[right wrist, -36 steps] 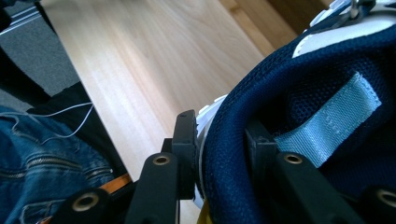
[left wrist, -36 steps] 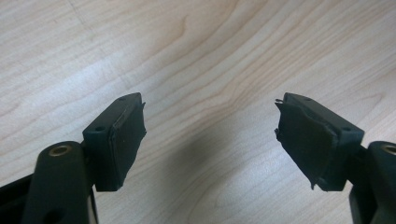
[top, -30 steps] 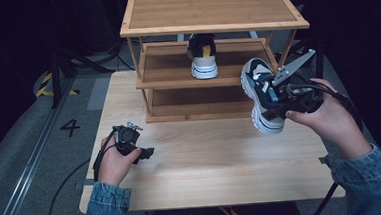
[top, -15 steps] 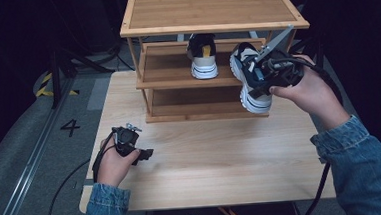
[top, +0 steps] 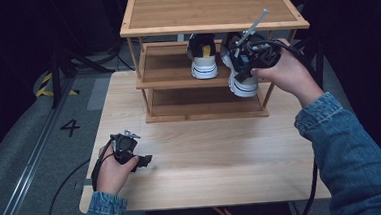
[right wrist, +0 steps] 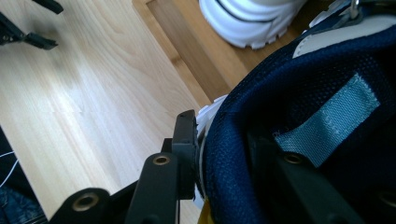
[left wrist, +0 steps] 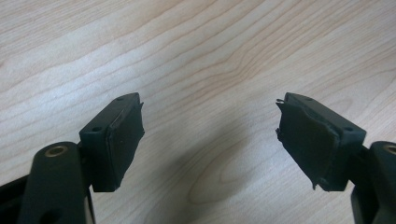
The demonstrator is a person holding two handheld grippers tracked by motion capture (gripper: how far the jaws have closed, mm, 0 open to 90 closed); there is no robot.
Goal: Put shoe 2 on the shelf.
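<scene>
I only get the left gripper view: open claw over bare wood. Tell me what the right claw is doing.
Observer: The right claw is shut on the collar of a navy mesh sneaker with a white sole, held at the front edge of the wooden rack's middle shelf.
Operator: Report what else is on that shelf.
Observer: A similar dark-and-white sneaker stands there, just left of the held one.
Operator: Place my left claw.
Observer: The left claw sits low over the light wooden table, in front of the rack and apart from it.

Wooden table (top: pixel 222 160), shoe rack (top: pixel 213 16), one sneaker (top: pixel 203 61) shelved
</scene>
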